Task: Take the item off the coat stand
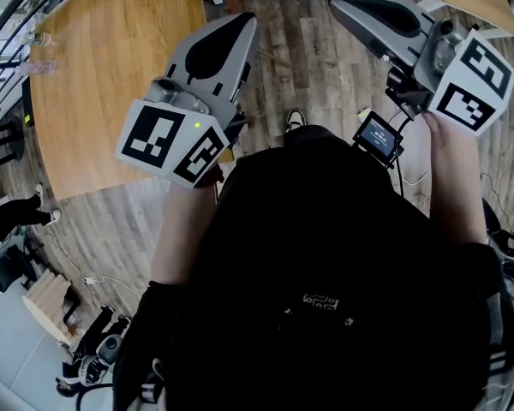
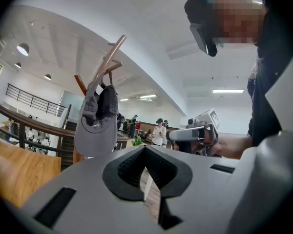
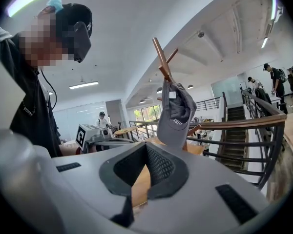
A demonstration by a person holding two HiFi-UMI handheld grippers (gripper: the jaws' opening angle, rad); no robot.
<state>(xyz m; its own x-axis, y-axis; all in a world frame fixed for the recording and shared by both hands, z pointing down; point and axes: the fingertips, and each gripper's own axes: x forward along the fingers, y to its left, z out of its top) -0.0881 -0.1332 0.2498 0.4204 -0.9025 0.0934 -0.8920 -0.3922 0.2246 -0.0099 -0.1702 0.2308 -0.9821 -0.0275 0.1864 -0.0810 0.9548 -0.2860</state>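
Both sets of tongs are shut tight and hold nothing: the left tongs (image 2: 147,172) and the right tongs (image 3: 144,172) each show their ribbed pads pressed together with only air past them. A grey cap (image 2: 95,126) hangs high on the wooden coat stand (image 2: 110,65), caught over one of the pegs that slant upward. Its brim hangs down and its crown is slumped in folds. It is ahead of and above both tongs and apart from them.

The cap looks light and not at all fragile. The crown is probably soft cloth that would bunch and slide under a pinch, while the brim looks stiff enough to keep its shape. The brim edge, lowest and nearest, seems the best place to grip once one pair of tongs opens. Because the peg slopes upward, the cap probably needs lifting up along it rather than pulling straight away.
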